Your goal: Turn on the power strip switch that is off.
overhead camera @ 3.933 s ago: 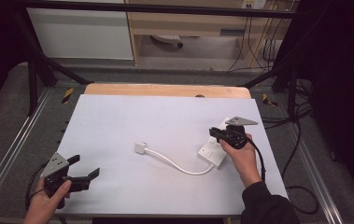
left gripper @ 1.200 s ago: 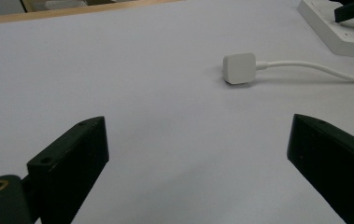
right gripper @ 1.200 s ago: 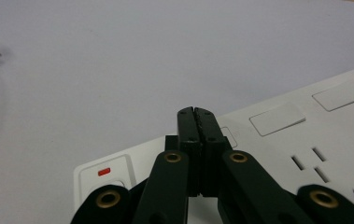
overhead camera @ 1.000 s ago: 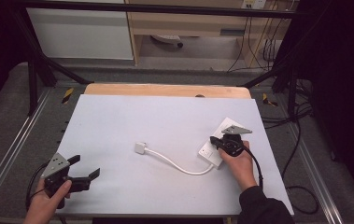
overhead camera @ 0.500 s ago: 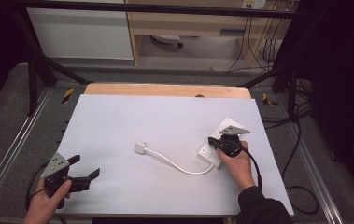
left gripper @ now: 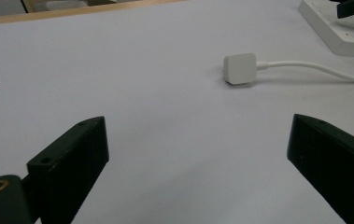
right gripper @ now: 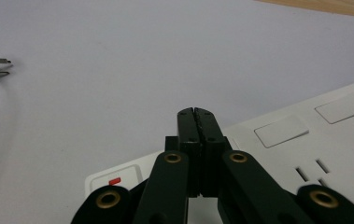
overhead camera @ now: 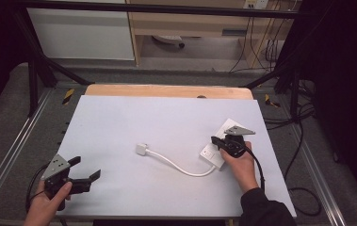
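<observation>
Two jobs look undone, I judge: my clenched right gripper (overhead camera: 218, 142) rests on the white plastic power strip (overhead camera: 212, 154) at four o'clock, its white square plug (overhead camera: 141, 149) unplugged mid-table, my left gripper (overhead camera: 83, 175) spread empty at seven.

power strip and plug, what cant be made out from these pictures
- Power strip, high view: the right tongs and the hand cover much of its top, so it is unclear whether the closed tips touch it.
- Power strip, right gripper view: cut off by the right and bottom edges; the switch state is too small to read.
- Plug, left gripper view: its pins face away. Right gripper view: the left edge cuts off its body.
</observation>
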Action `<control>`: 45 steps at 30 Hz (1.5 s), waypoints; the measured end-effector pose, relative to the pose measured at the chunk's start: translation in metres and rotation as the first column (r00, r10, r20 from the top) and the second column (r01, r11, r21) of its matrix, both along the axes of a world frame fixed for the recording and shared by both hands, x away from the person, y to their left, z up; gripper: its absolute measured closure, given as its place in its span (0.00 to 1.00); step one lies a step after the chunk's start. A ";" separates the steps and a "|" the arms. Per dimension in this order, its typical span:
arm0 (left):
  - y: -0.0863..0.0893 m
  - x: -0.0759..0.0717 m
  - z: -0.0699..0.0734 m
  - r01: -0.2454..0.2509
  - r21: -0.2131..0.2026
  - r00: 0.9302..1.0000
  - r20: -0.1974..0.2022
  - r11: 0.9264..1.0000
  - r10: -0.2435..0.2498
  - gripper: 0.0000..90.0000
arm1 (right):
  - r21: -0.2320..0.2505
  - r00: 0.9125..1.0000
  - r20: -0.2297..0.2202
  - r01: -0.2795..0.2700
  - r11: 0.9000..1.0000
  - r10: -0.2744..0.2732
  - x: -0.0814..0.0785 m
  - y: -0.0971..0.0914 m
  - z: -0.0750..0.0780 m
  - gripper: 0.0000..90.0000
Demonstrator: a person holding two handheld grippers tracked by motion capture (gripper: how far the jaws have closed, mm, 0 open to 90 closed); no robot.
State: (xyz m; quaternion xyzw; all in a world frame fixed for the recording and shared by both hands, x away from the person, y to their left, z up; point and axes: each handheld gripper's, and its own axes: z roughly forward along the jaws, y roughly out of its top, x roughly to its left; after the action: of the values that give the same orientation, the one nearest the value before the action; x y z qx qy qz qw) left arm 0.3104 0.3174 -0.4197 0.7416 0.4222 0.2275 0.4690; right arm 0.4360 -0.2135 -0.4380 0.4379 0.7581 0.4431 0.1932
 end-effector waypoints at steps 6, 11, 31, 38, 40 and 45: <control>0.000 0.000 0.000 0.001 0.000 1.000 0.000 1.000 -0.001 0.06 | 0.018 1.000 0.000 0.009 1.000 -0.009 0.000 -0.001 0.002 0.99; 0.000 0.000 0.000 0.000 0.001 1.000 0.000 1.000 0.000 0.06 | 0.027 1.000 0.022 0.010 1.000 -0.011 -0.001 -0.003 0.009 1.00; 0.000 0.000 0.000 0.000 0.001 1.000 0.000 1.000 0.000 0.06 | 0.071 0.997 0.070 0.040 0.997 -0.045 -0.008 -0.013 0.025 0.87; 0.000 0.000 0.000 -0.001 0.000 1.000 0.000 1.000 0.001 0.06 | 0.083 0.995 0.080 0.050 0.995 -0.057 -0.011 -0.017 0.028 0.82; 0.000 0.000 0.000 -0.001 0.000 1.000 0.000 1.000 0.001 0.06 | 0.090 0.995 0.085 0.052 0.995 -0.060 -0.012 -0.018 0.030 0.81; 0.000 0.000 0.000 0.000 0.001 1.000 0.000 1.000 0.000 0.06 | 0.097 0.993 0.097 0.056 0.994 -0.066 -0.015 -0.020 0.033 0.76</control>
State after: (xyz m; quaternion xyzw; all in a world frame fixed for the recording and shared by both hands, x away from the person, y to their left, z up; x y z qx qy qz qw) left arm 0.3101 0.3176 -0.4196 0.7419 0.4219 0.2278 0.4688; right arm 0.4211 -0.2340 -0.4049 0.4468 0.7118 0.4937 0.2236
